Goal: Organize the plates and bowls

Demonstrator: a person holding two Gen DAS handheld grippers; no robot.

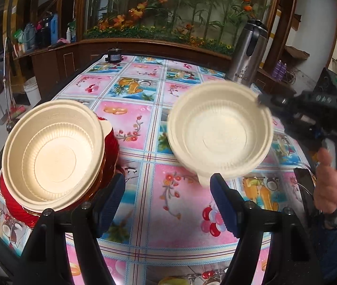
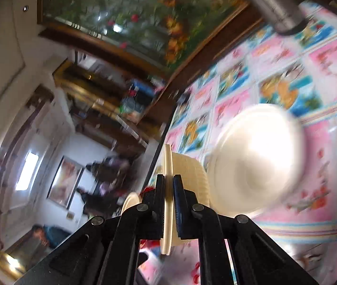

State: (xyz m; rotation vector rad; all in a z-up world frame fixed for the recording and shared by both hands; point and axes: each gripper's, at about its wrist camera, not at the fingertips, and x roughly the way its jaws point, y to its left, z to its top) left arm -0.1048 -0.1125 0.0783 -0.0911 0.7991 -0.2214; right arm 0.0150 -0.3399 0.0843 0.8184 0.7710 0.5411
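Note:
A cream plastic bowl hangs tilted in the air above the table, held by its rim in my right gripper. In the right wrist view my right gripper is shut on that bowl's rim, and its blurred ribbed body bulges to the right. A second cream bowl sits on a stack of red bowls at the table's left edge. My left gripper is open and empty, low over the table between the two bowls.
The table has a pink and blue floral cloth. A steel thermos stands at the back right, also in the right wrist view. A small dark jar stands at the far edge. A wooden cabinet lies behind.

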